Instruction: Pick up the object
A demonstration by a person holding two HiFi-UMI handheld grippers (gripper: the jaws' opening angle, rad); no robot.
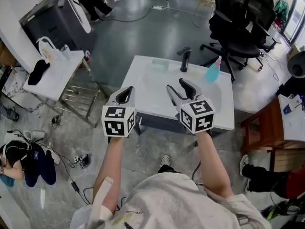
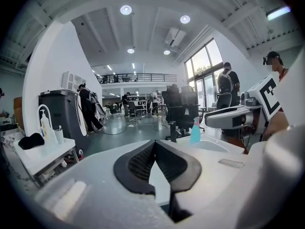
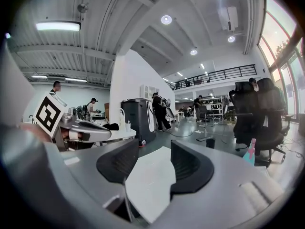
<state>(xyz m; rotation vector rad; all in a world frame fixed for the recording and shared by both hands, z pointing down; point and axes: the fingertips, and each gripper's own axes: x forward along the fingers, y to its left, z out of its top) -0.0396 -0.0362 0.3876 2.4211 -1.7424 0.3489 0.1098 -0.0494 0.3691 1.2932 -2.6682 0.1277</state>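
Note:
A white table (image 1: 157,104) stands in front of me. At its far edge a small black upright object (image 1: 185,59) stands, also seen in the left gripper view as the black object (image 2: 173,131) and in the right gripper view as the black object (image 3: 210,142). To its right stands a teal spray bottle (image 1: 213,71) (image 2: 195,130) (image 3: 249,152). My left gripper (image 1: 126,90) (image 2: 155,144) hovers over the table's near left edge with its tips together and nothing held. My right gripper (image 1: 177,85) (image 3: 155,147) is beside it, its jaws apart and empty. Both are well short of the objects.
Black office chairs (image 1: 238,23) stand behind the table on the right. A white side table (image 1: 52,75) with a black cloth and a bottle is on the left, with a grey bin (image 1: 52,18) behind it. Wooden furniture (image 1: 267,128) is at the right. Cables lie on the floor.

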